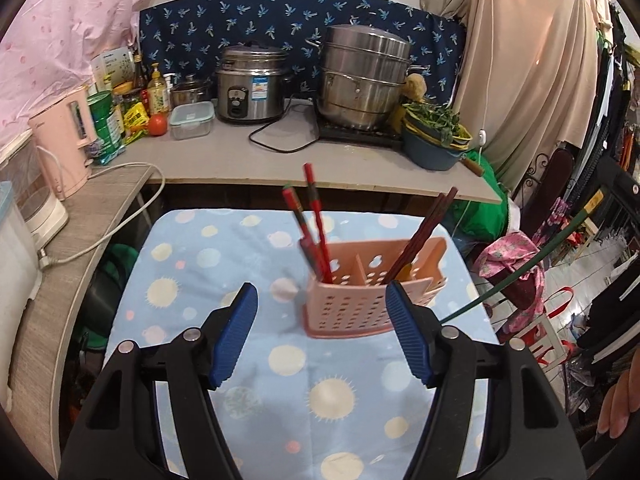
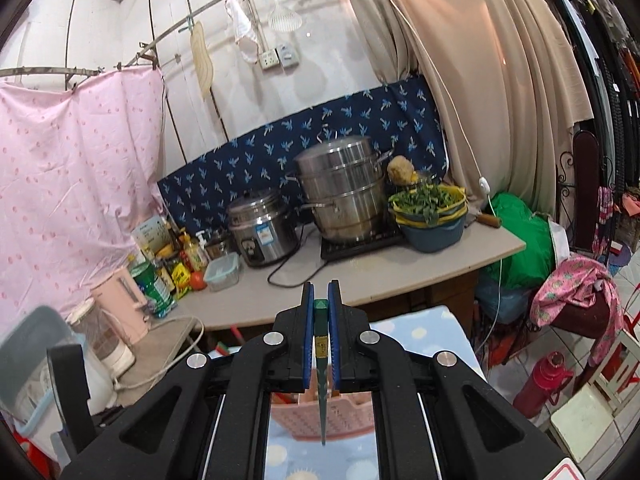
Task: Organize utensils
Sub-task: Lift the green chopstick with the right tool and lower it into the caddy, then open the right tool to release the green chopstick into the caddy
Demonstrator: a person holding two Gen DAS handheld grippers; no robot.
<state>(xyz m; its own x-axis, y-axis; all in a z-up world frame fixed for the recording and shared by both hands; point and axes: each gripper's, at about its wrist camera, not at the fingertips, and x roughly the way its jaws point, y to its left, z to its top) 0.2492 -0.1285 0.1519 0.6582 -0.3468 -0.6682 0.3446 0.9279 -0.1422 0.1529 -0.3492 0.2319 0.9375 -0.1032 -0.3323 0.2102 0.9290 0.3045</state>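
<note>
A pink perforated utensil holder (image 1: 372, 284) stands on the light blue dotted cloth (image 1: 280, 360). Red chopsticks (image 1: 316, 232) stand in its left compartment and dark brown chopsticks (image 1: 424, 236) lean in its right one. My left gripper (image 1: 322, 336) is open and empty, just in front of the holder. My right gripper (image 2: 321, 312) is shut on a green chopstick (image 2: 322, 364), which hangs down above the holder (image 2: 320, 412). The same green chopstick (image 1: 520, 272) crosses the right of the left wrist view.
Behind the cloth-covered table is a counter (image 1: 320, 160) with a rice cooker (image 1: 250, 84), a steel steamer pot (image 1: 364, 80), a basin of greens (image 1: 434, 136), bottles, and a pink kettle (image 1: 66, 140). Clothes and bags crowd the right side.
</note>
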